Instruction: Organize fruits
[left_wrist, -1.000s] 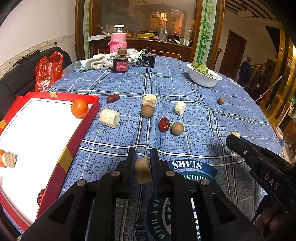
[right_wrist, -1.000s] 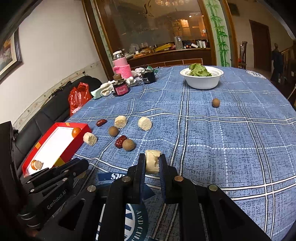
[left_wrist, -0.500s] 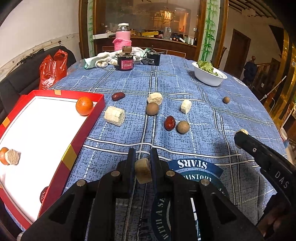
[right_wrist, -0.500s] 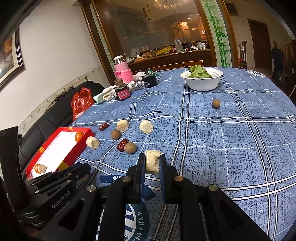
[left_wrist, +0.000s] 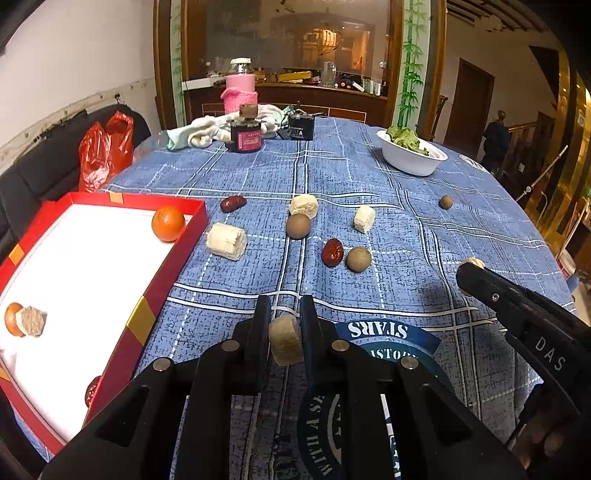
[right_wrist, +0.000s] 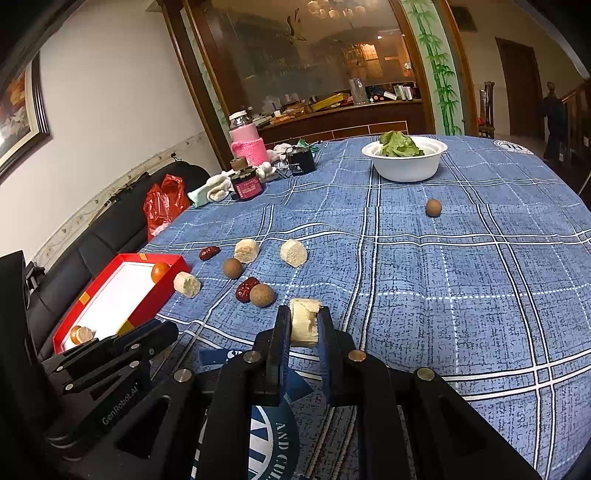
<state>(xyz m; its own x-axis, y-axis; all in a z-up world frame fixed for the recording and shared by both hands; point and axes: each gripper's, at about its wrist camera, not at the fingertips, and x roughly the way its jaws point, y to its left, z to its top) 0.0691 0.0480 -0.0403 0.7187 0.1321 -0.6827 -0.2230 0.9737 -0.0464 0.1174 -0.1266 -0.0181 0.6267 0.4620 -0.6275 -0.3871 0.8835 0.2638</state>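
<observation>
1. The left gripper (left_wrist: 284, 325) is clamped on one tan, cork-shaped fruit chunk (left_wrist: 285, 345), held above the blue checked tablecloth (left_wrist: 406, 229) just right of the red box (left_wrist: 140, 321).
2. The right gripper (right_wrist: 301, 323) is clamped on one pale peeled chunk (right_wrist: 303, 322), also held over the cloth, near the table's front edge.
3. Three more pale chunks lie loose on the cloth: one (left_wrist: 226, 241) just beside the box's far right corner, one (left_wrist: 303, 205) in the middle, one (left_wrist: 364, 219) to its right.
4. Three round brown fruits sit on the cloth: one (left_wrist: 298, 226) touching the middle chunk, one (left_wrist: 358, 259) further forward, one (left_wrist: 446, 202) alone, well apart on the right.
5. Two red dates are on the cloth: one (left_wrist: 233, 203) past the box, one (left_wrist: 332, 252) touching the second brown fruit.
6. Inside the box: one orange (left_wrist: 168, 223) at the far corner, one small orange fruit (left_wrist: 12, 319) with one rough chunk (left_wrist: 32, 320) against it at the left wall, and one dark red piece (left_wrist: 92, 390) against the near right wall.
7. One white bowl (left_wrist: 412, 162) of greens stands at the far right.
</observation>
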